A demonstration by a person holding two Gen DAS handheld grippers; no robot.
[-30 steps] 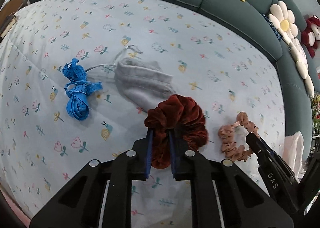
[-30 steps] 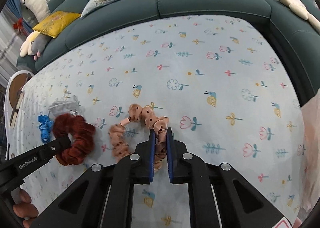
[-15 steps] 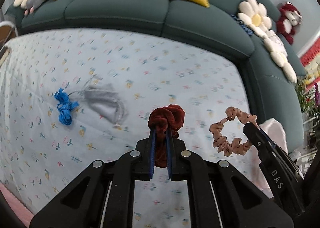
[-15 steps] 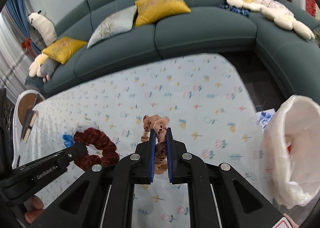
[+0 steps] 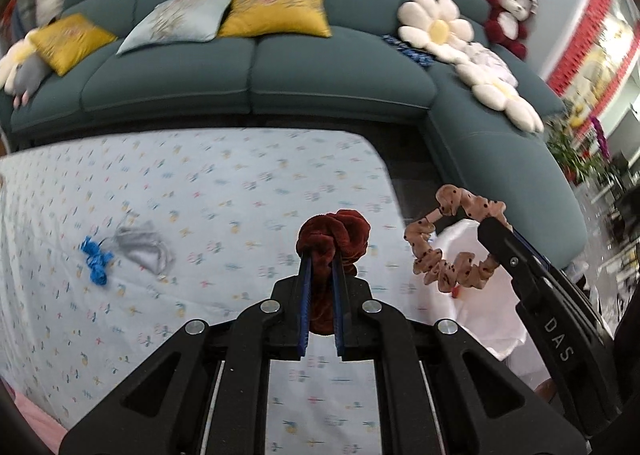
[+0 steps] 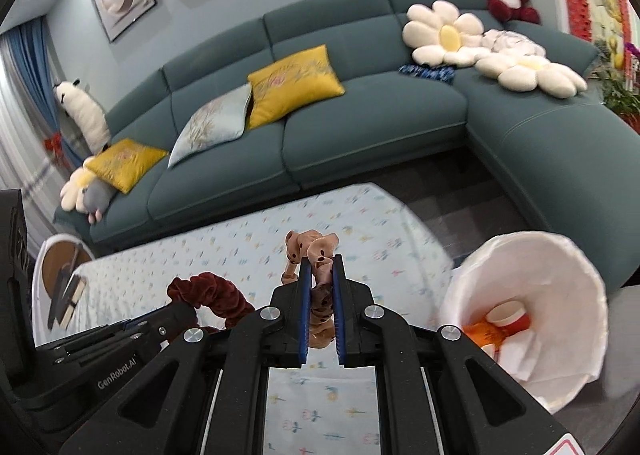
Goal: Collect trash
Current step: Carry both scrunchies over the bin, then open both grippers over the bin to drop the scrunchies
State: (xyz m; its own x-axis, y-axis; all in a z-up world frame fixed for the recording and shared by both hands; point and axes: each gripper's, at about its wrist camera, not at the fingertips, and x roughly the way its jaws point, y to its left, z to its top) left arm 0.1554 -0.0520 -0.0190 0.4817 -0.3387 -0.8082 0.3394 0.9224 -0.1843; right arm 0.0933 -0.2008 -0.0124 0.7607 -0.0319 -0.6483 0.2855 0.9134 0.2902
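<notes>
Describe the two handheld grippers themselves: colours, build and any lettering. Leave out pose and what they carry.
Both the left gripper and the right gripper are matte black, angular frames with triangular cut-outs, round silver bolt heads and thin blue pads lining the inner fingers. Seen from the side, the right one bears white "DAS" lettering, the left one "GenRobot.AI".

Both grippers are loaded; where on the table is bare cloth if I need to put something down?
The floral tablecloth is bare from the sofa-side edge to its right corner, and below the left gripper. The only clutter is the blue tape beside the grey pouch, at left. The white bin stands off the right edge.
</notes>
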